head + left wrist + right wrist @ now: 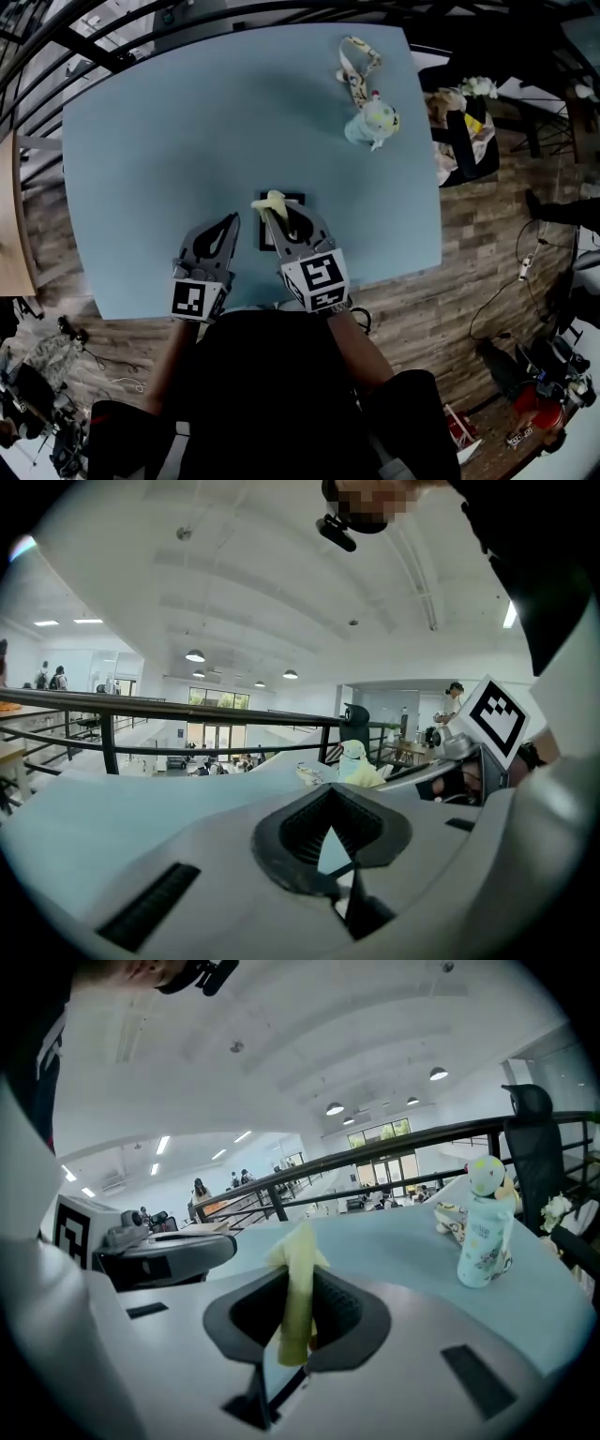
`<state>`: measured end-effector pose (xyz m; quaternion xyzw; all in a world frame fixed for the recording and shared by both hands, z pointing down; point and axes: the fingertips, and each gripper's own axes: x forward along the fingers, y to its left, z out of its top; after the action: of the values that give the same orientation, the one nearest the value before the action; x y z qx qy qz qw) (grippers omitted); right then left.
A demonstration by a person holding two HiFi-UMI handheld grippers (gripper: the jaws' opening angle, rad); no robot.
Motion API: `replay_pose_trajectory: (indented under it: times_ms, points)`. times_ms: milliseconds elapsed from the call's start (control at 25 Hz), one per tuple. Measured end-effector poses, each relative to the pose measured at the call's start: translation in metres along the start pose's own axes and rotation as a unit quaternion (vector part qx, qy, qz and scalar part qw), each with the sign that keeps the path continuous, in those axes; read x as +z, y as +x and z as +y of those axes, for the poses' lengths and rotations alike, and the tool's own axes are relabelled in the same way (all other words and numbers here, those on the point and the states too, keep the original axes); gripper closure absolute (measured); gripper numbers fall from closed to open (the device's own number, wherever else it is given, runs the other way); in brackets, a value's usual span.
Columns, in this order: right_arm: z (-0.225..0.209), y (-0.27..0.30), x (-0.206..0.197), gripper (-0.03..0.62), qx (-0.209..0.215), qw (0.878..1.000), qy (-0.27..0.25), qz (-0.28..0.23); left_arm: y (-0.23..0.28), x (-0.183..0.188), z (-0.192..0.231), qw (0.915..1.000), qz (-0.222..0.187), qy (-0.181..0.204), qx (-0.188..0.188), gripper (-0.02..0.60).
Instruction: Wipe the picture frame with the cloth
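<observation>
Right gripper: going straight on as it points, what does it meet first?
Probably nothing close: the right gripper, shut on the cloth, points over bare table; the bottle stands off right.

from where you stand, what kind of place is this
Likely an open office or lab on an upper level: a railing overlooks a bright hall with ceiling lights, and an office chair stands beyond the blue table.

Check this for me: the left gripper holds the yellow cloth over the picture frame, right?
No. It is the right gripper that holds the yellow cloth over the picture frame, as the right gripper view shows.
</observation>
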<state>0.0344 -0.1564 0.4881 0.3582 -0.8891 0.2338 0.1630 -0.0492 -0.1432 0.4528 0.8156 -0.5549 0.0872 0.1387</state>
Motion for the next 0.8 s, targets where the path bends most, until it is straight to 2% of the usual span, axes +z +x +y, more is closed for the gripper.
replay_pose_trajectory:
  times_ms: [280,520,800]
  points:
    - [-0.010,0.028,-0.033,0.536,0.011,0.999,0.023,0.037,0.005,-0.017,-0.001,0.9998,0.021,-0.005,0.004,0.584]
    - [-0.015,0.051,-0.067,0.536,0.003,0.995,0.063,0.071,0.009,-0.020,-0.008,0.9997,0.022,-0.007,-0.002,0.584]
    - [-0.018,0.068,-0.086,0.536,0.002,0.993,0.062,0.097,0.013,-0.020,-0.017,0.9997,0.020,-0.014,-0.005,0.584]
